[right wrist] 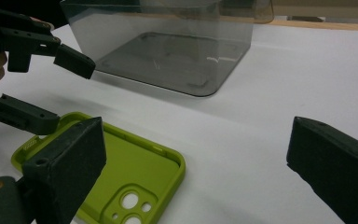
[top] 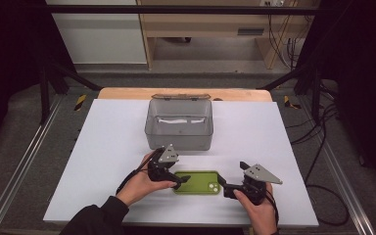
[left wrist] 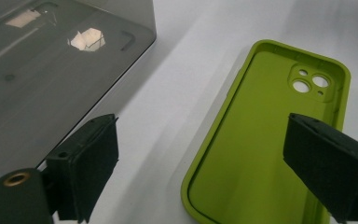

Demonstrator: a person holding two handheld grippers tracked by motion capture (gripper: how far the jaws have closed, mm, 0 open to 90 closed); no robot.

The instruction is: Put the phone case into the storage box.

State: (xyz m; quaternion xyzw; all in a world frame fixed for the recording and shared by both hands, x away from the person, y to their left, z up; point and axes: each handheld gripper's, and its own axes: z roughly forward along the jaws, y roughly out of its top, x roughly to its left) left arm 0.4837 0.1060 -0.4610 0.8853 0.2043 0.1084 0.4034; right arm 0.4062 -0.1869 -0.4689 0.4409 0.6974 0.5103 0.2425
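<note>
The left gripper [top: 180, 180] hangs low over the near end of a lime-green phone case [top: 197, 182], its jaws spread wide and pressing on nothing: in the left gripper view one black jaw stands over bare table at about 7 o'clock, the other over the case's far long edge at 4 o'clock, so the case's near rim lies between them (touching neither, as far as can be seen). The right gripper [top: 226, 188] waits just beside the case's camera-hole end, at roughly 3 o'clock from it in the high view, jaws likewise wide apart and empty.

The case [left wrist: 256, 140] lies open side up, a shallow soft-looking tray with rounded corners, a raised lip and a matte inner face; three round holes pierce its square camera block.

At 12 o'clock from the case stands a smoky, see-through plastic box [top: 178, 125], rectangular with rounded corners and glossy walls, near but not touching it.

Everything rests on a smooth white tabletop [top: 103, 147].
</note>
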